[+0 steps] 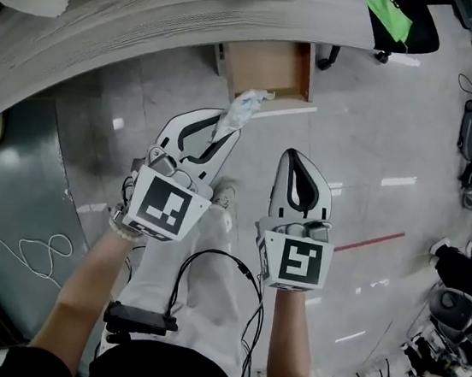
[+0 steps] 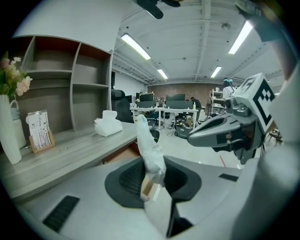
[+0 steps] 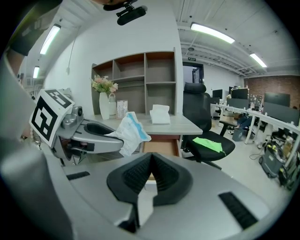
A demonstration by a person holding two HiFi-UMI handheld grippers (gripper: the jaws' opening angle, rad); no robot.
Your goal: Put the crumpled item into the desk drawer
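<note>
Office floor before a grey desk [image 1: 155, 17], its drawer [image 1: 265, 66] standing open. Left gripper [image 1: 225, 126] clamps the crumpled item [image 1: 242, 111], jaws partly apart, item aloft near the drawer front. Right gripper [image 1: 295, 157] alongside: jaws together, empty.

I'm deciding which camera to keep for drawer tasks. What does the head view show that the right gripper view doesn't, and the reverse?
Only the head view: the person's forearms, the marker cube on the right gripper, and a red floor line.
Only the right gripper view: the cubby shelf behind the desk, and the ceiling lights.
Both: the left gripper shut on the crumpled item, with the open desk drawer ahead of it.
</note>
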